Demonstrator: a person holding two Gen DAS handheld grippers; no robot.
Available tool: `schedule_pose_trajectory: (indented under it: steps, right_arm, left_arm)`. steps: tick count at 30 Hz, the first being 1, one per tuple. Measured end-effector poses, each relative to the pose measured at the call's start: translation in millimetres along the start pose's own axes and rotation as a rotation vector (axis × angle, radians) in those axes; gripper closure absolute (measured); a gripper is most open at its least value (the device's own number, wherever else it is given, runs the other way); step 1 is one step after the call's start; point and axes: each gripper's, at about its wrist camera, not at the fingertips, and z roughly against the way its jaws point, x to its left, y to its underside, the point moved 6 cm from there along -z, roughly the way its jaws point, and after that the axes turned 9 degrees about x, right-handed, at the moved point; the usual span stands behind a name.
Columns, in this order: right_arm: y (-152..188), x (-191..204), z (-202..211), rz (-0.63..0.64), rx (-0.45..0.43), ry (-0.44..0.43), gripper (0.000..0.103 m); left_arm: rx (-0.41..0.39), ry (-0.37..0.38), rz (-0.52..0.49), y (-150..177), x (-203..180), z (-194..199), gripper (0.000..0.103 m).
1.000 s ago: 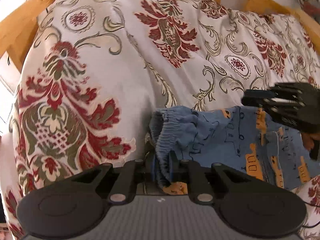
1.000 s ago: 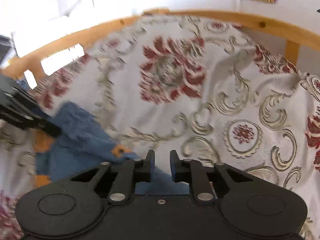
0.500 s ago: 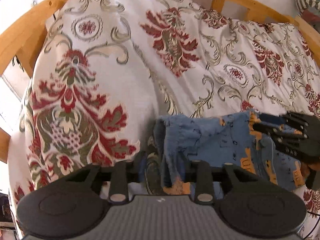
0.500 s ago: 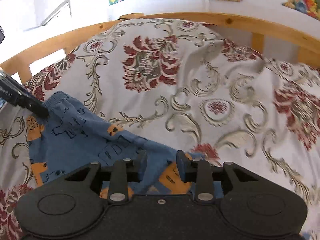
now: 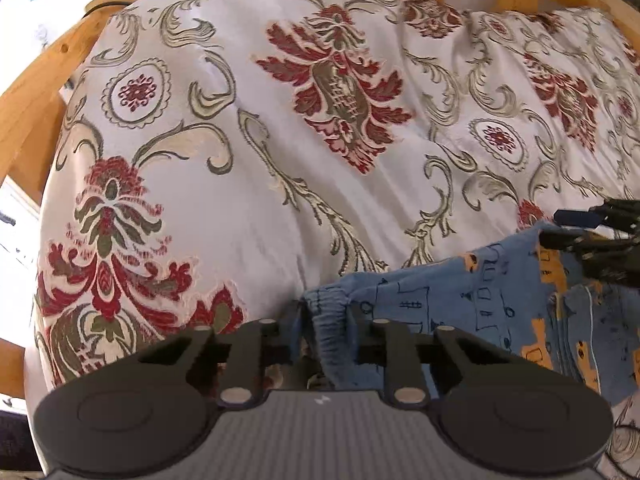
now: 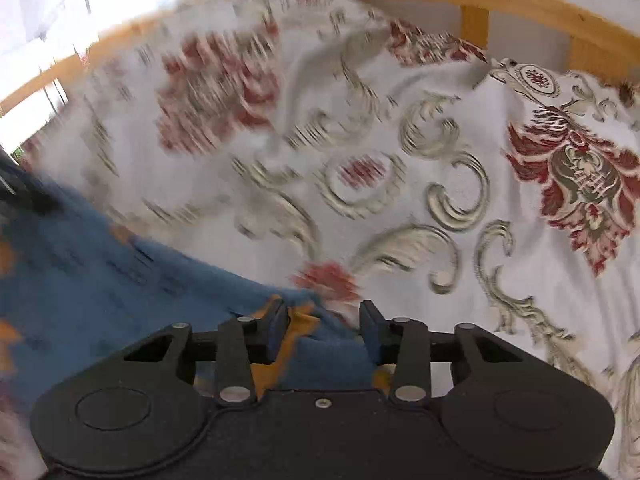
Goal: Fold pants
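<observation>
Nearest the left wrist camera, the black two-finger left gripper (image 5: 326,316) has the gathered elastic waistband corner of the small blue cotton pants with the orange and dark line print (image 5: 500,300) sitting between its fingers. The jaws have just been closing in on that bunched edge – the cloth fills most of the gap and presses on the finger at 3 o'clock, but I can't tell for sure that both pads are biting down.

From there the pants spread flat toward 3 o'clock across the white bedspread with red floral medallions and beige scrolls (image 5: 248,208). Out at the 3 o'clock edge of that view, the black right gripper (image 5: 588,232) sits at the far corner of the pants, its tips over the edge of the fabric.

In the right wrist view things are pretty smeared, but you can see the right gripper's fingers (image 6: 276,328) standing clearly apart – its jaws have just been opening, and a blue and orange fold of the pants lies loose in the gap, not pinched. The rest of the pants runs off toward 9 o'clock.

Further out it's all bedspread, a bit rumpled around 12 o'clock. Past that, the light wooden bed rail (image 5: 36,80) curves around the far edge, with a white wall (image 6: 528,36) showing behind the slats.
</observation>
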Motion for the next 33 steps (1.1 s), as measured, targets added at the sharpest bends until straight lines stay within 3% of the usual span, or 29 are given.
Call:
schedule_pose_trajectory:
  steps: [2, 4, 6, 8, 9, 12, 15, 17, 22, 24, 26, 29, 33]
  right_arm:
    - [3, 6, 12, -0.041, -0.046, -0.017, 0.059]
    - [7, 24, 23, 0.015, -0.081, -0.076, 0.057]
    - [7, 42, 31, 0.084, -0.110, -0.151, 0.051]
    - [-3, 54, 32, 0.111, -0.096, -0.243, 0.049]
    - [-12, 56, 31, 0.102, -0.075, -0.308, 0.049]
    - [-46, 69, 25, 0.119, 0.013, -0.470, 0.047]
    - [-75, 100, 19, 0.225, 0.101, -0.597, 0.045]
    - [-90, 123, 11, 0.289, 0.144, -0.643, 0.044]
    - [-103, 174, -12, 0.427, 0.224, -0.680, 0.044]
    - [-100, 184, -21, 0.471, 0.244, -0.668, 0.049]
    - [-95, 189, -24, 0.517, 0.235, -0.635, 0.072]
    - [-89, 184, -19, 0.531, 0.191, -0.640, 0.084]
    - [-83, 168, -2, 0.514, 0.118, -0.681, 0.086]
  left_arm:
    - [-0.021, 0.012, -0.026, 3, -2, 4, 0.081]
    - [-0.030, 0.039, -0.037, 9, 0, 11, 0.072]
    - [-0.046, 0.061, 0.016, 17, 5, 23, 0.050]
    - [-0.076, 0.117, 0.074, 29, 7, 37, 0.036]
    - [-0.090, 0.123, 0.087, 35, 7, 43, 0.036]
    - [-0.106, 0.119, 0.129, 58, 7, 49, 0.040]
    - [-0.070, 0.183, 0.207, 80, 5, 36, 0.050]
    - [-0.065, 0.235, 0.267, 88, 6, 24, 0.055]
    - [-0.124, 0.264, 0.373, 91, 15, 11, 0.059]
    - [-0.127, 0.264, 0.407, 93, 19, 8, 0.066]
    - [-0.131, 0.268, 0.417, 96, 20, 7, 0.066]
    - [-0.117, 0.259, 0.429, 102, 15, 8, 0.066]
    - [-0.124, 0.216, 0.438, 108, 6, 10, 0.064]
